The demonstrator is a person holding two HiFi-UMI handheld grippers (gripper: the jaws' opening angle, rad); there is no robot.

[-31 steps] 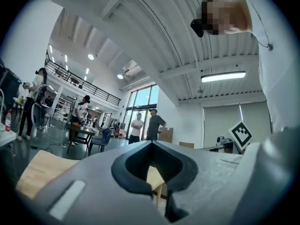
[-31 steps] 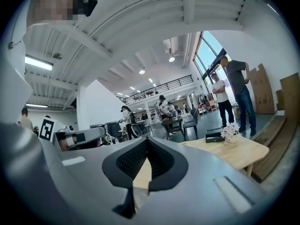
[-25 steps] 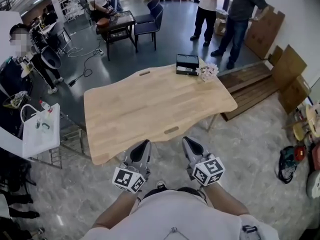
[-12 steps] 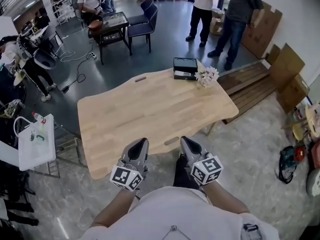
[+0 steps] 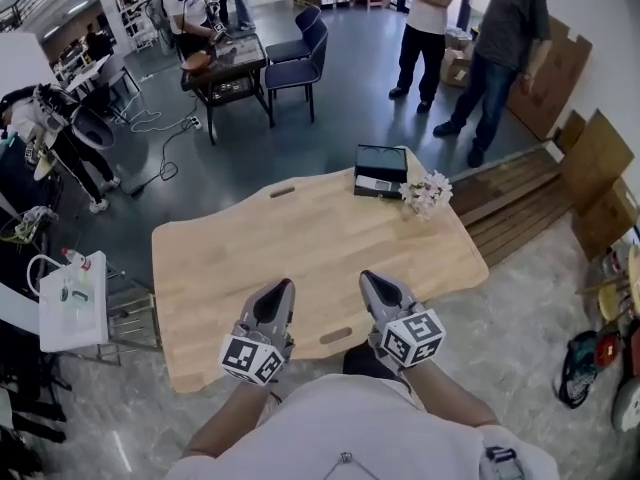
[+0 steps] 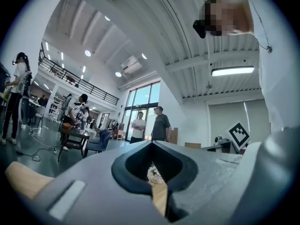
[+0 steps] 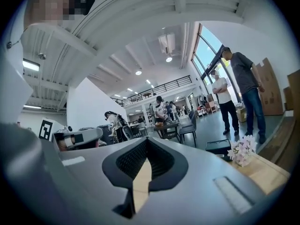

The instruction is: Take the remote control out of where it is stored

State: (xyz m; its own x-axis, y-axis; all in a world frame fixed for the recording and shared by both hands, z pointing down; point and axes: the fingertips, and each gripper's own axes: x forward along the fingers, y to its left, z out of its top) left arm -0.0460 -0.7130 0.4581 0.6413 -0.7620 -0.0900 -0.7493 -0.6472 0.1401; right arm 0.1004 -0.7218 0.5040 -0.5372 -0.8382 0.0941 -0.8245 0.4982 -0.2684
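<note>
An open black box [image 5: 379,170] stands at the far right edge of the wooden table [image 5: 300,238], also visible in the right gripper view as the black box [image 7: 218,147]. Something pale lies at its front; I cannot make out a remote control. A small bunch of pale flowers [image 5: 427,193] stands beside it. My left gripper [image 5: 277,293] and right gripper [image 5: 375,286] hover side by side over the table's near edge, far from the box. The left gripper [image 6: 152,182] and the right gripper [image 7: 143,172] are both shut with nothing held.
Two people [image 5: 470,38] stand beyond the table's far right. A dark table with blue chairs [image 5: 260,58] is farther back. A white cart [image 5: 72,298] stands to the left, wooden pallets [image 5: 520,183] and cardboard to the right. Cables lie on the dark floor.
The view has moved forward toward the table. Both grippers, earlier short of the near edge, now hang over the tabletop. Their jaws stay shut.
</note>
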